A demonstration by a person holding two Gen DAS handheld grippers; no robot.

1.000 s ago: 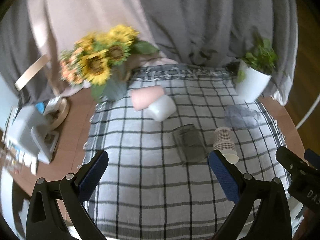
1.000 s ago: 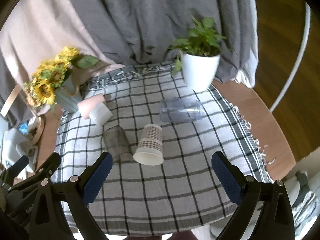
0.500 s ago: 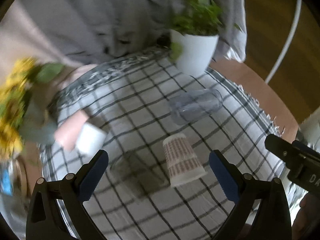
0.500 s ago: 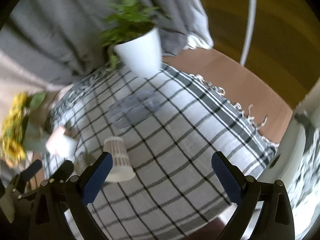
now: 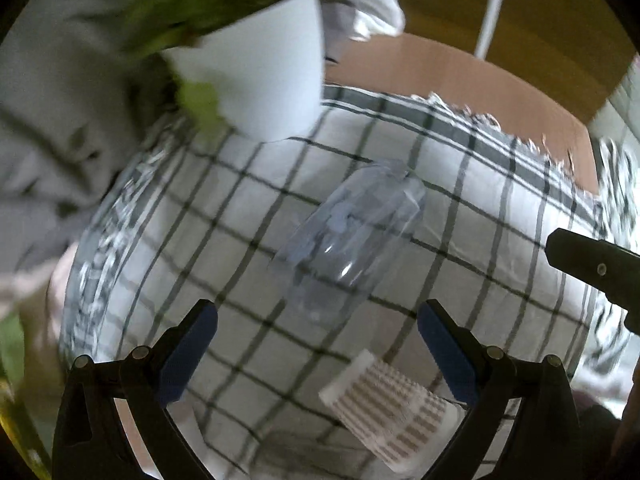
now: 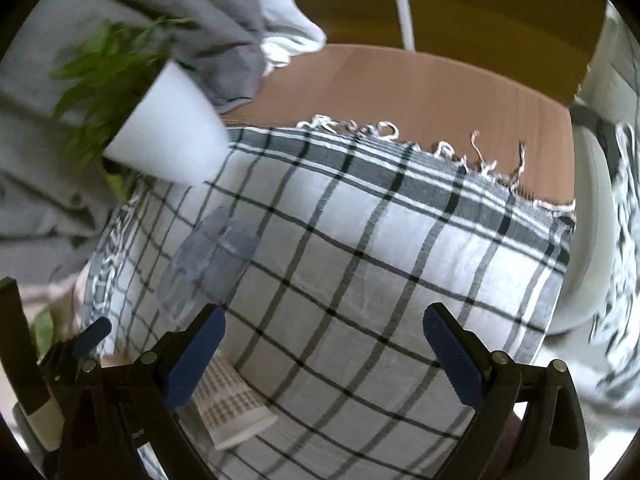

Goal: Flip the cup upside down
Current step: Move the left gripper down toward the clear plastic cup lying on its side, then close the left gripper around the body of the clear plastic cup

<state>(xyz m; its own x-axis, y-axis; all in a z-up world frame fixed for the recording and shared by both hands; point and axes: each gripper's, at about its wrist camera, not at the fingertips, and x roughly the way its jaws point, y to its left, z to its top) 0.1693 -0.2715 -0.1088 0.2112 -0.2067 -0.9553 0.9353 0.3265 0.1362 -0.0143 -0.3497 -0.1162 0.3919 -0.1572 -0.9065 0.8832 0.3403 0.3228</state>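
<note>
A clear plastic cup [image 5: 348, 240] lies on its side on the checked tablecloth [image 5: 480, 208], just ahead of my open left gripper [image 5: 318, 350]; it also shows in the right wrist view [image 6: 208, 256]. A paper cup with a brown check pattern [image 5: 390, 404] stands mouth down between the left fingers, near the lower edge; it also shows in the right wrist view [image 6: 230, 404]. My right gripper [image 6: 320, 356] is open and empty above bare cloth, to the right of both cups.
A white pot with a green plant [image 5: 264, 76] stands at the back of the cloth, also in the right wrist view [image 6: 168, 136]. The fringed cloth edge [image 6: 440, 152] meets bare wooden table [image 6: 400, 88] on the right. Grey curtain [image 5: 60, 100] hangs behind.
Both grippers have swung right and moved in closer to the table. The clear cup now lies just ahead of the left gripper. The sunflowers and pink cup have left view.
</note>
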